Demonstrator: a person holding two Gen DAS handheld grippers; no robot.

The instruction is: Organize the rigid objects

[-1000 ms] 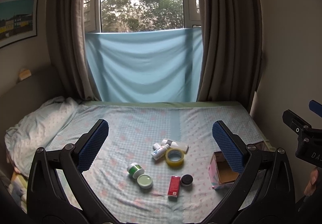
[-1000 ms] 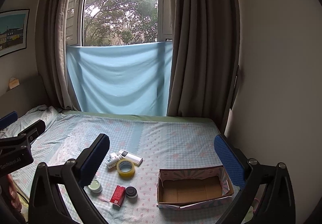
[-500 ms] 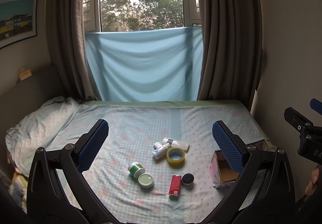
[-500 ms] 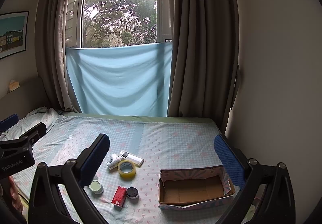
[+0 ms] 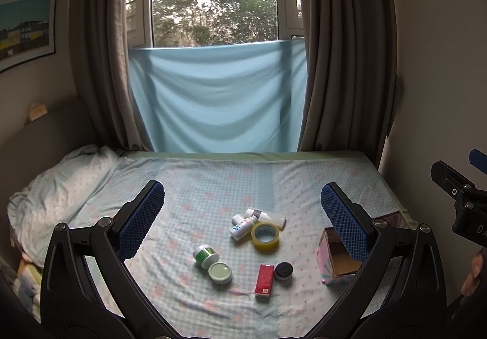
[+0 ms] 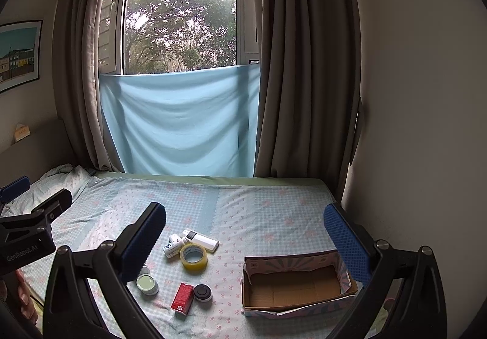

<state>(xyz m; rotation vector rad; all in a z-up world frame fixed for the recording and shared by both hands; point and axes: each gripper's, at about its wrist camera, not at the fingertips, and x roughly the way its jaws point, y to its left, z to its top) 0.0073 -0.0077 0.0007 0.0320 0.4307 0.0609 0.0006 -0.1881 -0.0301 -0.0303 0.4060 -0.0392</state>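
Small items lie on the bed: a yellow tape roll, a white bottle, a white oblong device, a green jar, a pale green lidded jar, a red box and a black-lidded jar. An open empty cardboard box stands to their right. My left gripper is open above the items. My right gripper is open above the box and items. Both are empty.
The bed carries a checked floral sheet and a pillow at the left. A blue cloth and brown curtains hang at the window behind. A wall runs along the bed's right side.
Both grippers have shifted slightly; the items sit a little higher and more central in both views. Nothing on the bed has moved and both grippers stay open.
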